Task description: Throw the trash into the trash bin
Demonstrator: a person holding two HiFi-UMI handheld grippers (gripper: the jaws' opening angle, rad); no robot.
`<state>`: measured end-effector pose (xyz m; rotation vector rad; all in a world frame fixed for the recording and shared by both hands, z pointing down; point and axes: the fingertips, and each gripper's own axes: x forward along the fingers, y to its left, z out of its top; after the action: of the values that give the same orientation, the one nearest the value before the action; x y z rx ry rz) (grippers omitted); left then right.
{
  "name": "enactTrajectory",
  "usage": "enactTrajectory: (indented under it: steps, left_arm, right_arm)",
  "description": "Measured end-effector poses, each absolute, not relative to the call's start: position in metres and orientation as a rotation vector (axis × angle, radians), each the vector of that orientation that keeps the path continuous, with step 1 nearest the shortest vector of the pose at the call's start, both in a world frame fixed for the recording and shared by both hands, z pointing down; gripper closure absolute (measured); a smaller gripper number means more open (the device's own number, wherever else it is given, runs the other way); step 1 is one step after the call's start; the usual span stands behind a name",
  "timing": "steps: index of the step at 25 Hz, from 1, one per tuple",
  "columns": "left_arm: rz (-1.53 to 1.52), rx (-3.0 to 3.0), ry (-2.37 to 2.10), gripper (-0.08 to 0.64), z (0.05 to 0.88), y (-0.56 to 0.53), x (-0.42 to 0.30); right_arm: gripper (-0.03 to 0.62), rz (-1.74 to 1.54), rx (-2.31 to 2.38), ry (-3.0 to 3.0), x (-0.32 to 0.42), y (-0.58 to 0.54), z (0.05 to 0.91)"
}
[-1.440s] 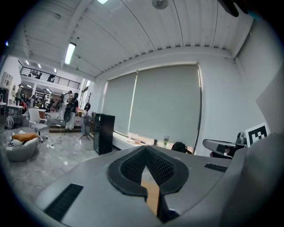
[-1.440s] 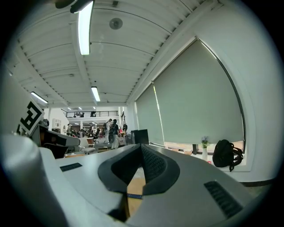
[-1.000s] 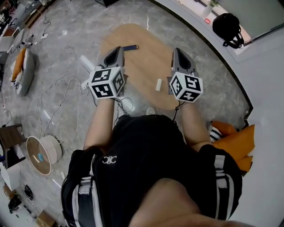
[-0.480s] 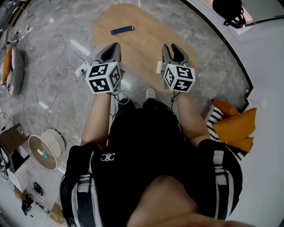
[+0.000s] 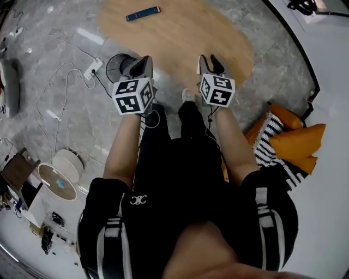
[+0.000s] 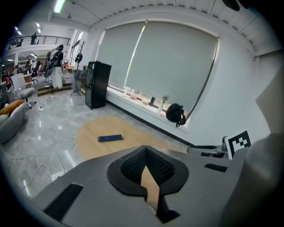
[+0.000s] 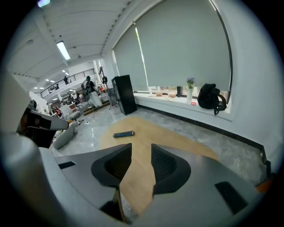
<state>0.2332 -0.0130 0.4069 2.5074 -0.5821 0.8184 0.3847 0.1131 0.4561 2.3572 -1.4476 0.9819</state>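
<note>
Wood, pale and oval: the table (image 5: 180, 38) lies below me, and both my claws hang over its near edge, side by side. My left claw (image 5: 140, 62) is closed, its tips meeting on nothing. Only a sliver of table top shows lower down between the pads. My right claw (image 5: 210, 60) has just been opening, and its jaws stand apart with only bare table top in the gap. The trash, a small white piece (image 5: 198, 66), lies on the table just beside my right claw's tip, on the side toward my left claw. I cannot tell whether the two touch. The trash bin (image 5: 70, 161), round and white, stands on the grey floor well off to my left, back beside my left elbow, with something blue inside it. A dark flat slab (image 5: 142, 13) lies at the far end of the table, well apart from both claws. Orange cushions (image 5: 297, 144) lie on the floor to my right.
</note>
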Motion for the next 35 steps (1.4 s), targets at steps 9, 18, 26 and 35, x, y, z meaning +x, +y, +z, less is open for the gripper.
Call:
enactTrajectory:
  steps: [9,18,26,35]
  left_arm:
    - [0.936,2.411,-0.437,0.548,0.555,0.007,0.255]
    - [0.916,2.370,-0.362,0.547,0.653,0.035,0.278]
    - [0.944,2.356,-0.367,0.548,0.688,0.041,0.274]
    - [0.923,2.368,-0.382,0.548,0.674,0.043,0.280]
  right_arm:
    - [0.468,1.163,2.294,-1.216,0.391,0.139,0.622]
    - [0.410,1.251,2.237,-1.163,0.386,0.165,0.740]
    - [0.441,1.199,2.295,-1.221,0.390,0.163,0.738]
    - [0.465,1.026,2.403,-1.305,0.404,0.153,0.676]
